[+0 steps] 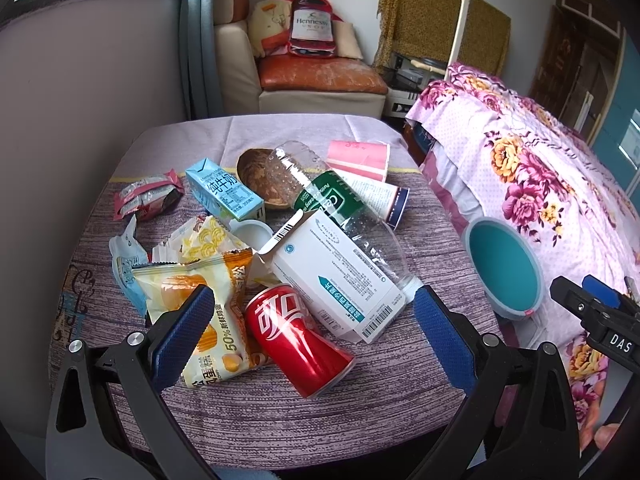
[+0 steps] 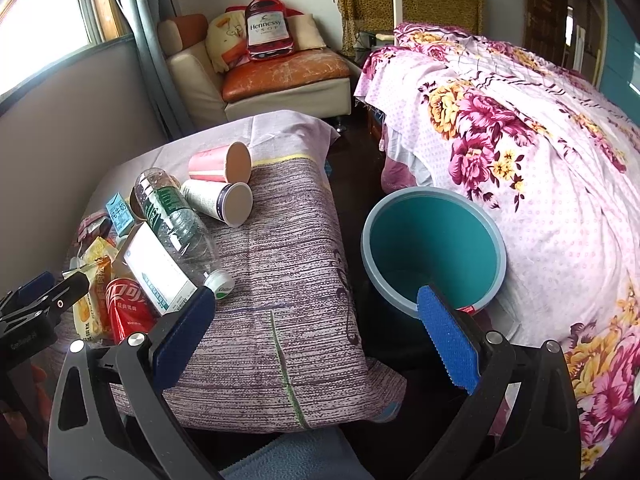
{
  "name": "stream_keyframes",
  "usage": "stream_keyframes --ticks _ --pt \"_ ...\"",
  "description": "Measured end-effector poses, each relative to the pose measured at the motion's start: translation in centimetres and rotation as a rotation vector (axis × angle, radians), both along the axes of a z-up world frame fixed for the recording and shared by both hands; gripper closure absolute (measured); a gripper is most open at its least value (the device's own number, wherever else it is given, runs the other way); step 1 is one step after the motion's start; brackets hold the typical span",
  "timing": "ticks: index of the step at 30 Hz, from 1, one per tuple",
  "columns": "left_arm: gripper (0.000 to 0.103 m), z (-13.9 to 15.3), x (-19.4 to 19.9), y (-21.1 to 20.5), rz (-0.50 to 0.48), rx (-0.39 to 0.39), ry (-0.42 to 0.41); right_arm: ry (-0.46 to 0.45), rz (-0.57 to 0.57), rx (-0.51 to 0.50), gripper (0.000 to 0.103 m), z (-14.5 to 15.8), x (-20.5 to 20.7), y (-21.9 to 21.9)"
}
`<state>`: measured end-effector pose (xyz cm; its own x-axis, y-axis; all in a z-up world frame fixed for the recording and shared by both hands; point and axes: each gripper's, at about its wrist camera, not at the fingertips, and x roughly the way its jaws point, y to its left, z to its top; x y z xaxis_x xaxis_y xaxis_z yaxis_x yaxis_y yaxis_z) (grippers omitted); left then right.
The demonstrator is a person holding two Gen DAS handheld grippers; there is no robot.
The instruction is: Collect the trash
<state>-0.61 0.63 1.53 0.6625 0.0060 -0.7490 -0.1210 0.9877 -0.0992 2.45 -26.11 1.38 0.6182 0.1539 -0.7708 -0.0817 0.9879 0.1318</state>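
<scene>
Trash lies heaped on a cloth-covered table [image 1: 280, 400]: a red cola can [image 1: 298, 338], a white carton box [image 1: 336, 276], a clear plastic bottle [image 1: 320, 196], a yellow snack wrapper [image 1: 208, 312], a blue milk carton [image 1: 224, 194], two paper cups [image 2: 224, 184]. My left gripper [image 1: 310, 336] stands open, its fingers either side of the can and just above it. My right gripper [image 2: 316, 332] is open over the table's right edge, empty. A teal bin [image 2: 432, 250] stands between table and bed.
A bed with a floral cover [image 2: 520, 140] fills the right side. A sofa chair [image 1: 316, 80] with cushions sits beyond the table. A wall and curtain [image 1: 80, 100] run along the left. A brown bowl [image 1: 256, 176] lies behind the bottle.
</scene>
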Motion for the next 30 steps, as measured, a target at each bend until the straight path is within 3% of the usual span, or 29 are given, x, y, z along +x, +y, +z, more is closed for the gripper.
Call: stream_keyframes --ticks 5,13,16,21,30 --pt "0.004 -0.4 0.1 0.8 0.022 -0.058 0.041 0.007 0.000 0.010 0.006 -0.4 0.1 -0.4" --pt "0.004 -1.2 0.3 1.5 0.034 -0.086 0.087 0.032 -0.002 0.036 0.006 -1.4 0.6 -1.2" --pt "0.004 -1.7 0.7 2.2 0.019 -0.144 0.118 0.048 -0.006 0.051 0.006 -2.0 0.8 -1.6" --pt "0.034 -2.4 1.6 2.5 0.003 -0.189 0.188 0.071 -0.014 0.088 0.006 -3.3 1.3 -2.4" --pt "0.034 -5.6 3.1 1.4 0.057 -0.118 0.288 0.110 -0.005 0.109 0.006 -4.9 1.9 -2.8"
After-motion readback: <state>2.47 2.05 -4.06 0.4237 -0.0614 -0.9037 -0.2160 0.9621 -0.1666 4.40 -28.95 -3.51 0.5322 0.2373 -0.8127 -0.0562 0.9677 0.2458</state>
